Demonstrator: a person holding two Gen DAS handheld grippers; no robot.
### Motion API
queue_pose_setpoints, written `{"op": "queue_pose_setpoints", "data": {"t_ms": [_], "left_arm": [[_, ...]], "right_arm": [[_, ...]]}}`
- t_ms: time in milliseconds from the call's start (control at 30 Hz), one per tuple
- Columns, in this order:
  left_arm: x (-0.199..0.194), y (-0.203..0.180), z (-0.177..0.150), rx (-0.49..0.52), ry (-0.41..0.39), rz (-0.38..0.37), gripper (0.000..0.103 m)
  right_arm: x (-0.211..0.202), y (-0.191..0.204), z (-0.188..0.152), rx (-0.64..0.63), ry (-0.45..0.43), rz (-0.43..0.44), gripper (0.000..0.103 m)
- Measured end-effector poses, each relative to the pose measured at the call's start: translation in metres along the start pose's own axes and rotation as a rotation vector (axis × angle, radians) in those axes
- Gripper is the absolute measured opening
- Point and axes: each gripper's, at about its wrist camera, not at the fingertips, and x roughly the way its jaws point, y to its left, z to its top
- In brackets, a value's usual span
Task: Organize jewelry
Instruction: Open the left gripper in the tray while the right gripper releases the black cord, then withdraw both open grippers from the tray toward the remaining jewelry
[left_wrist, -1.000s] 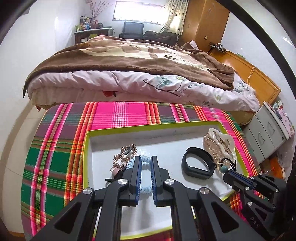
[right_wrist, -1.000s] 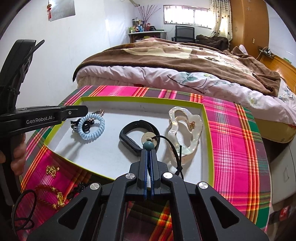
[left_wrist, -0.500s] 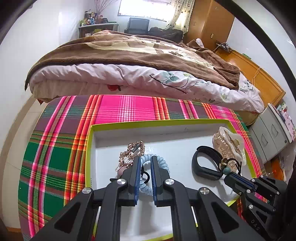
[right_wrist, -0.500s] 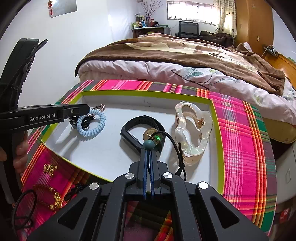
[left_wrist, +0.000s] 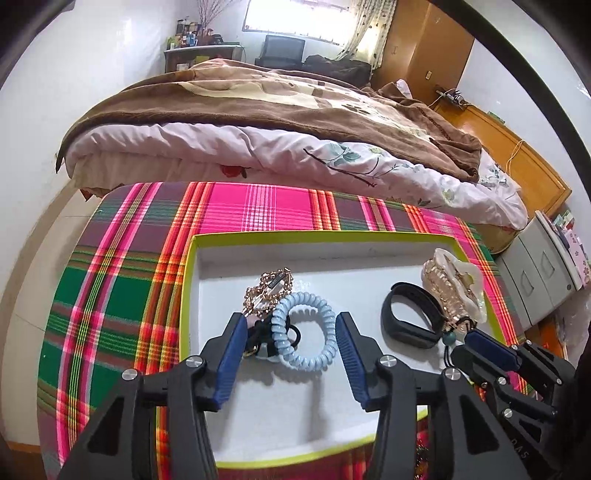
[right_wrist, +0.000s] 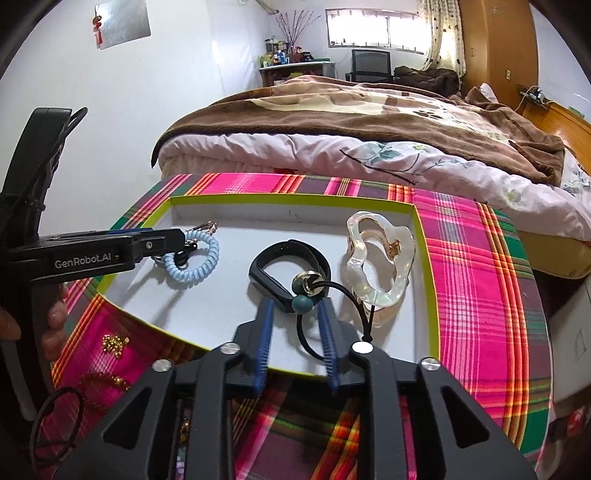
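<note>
Jaws of both grippers now stand spread; a second ago the left gripper (left_wrist: 290, 354) pinched the pale blue coiled hair tie (left_wrist: 303, 334) and the right gripper (right_wrist: 295, 334) the black beaded elastic (right_wrist: 306, 291). You have both released inside the white, green-rimmed tray (right_wrist: 291, 201). Gold chains (right_wrist: 115, 345) and a black loop (right_wrist: 55, 424) remain on the plaid worktop (right_wrist: 476, 280).

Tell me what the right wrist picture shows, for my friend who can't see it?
The right claw hangs open over a white tray, a black hair tie with teal beads lying between its fingers. A black band and clear hair clip lie beyond.
</note>
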Motion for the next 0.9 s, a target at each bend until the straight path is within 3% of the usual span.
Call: {"op": "queue_pose_setpoints", "data": {"t_ms": [200,900], "left_arm": [[-0.021,-0.003,-0.009,0.005,-0.02,0.006,0.058],[-0.106,-0.001,-0.075,0.001,-0.078,0.022,0.06]], "right_arm": [[-0.015,0.004,-0.003,0.02,-0.026,-0.003,0.03],[-0.071,0.027,-0.04,0.039,-0.07,0.017,0.032]]}}
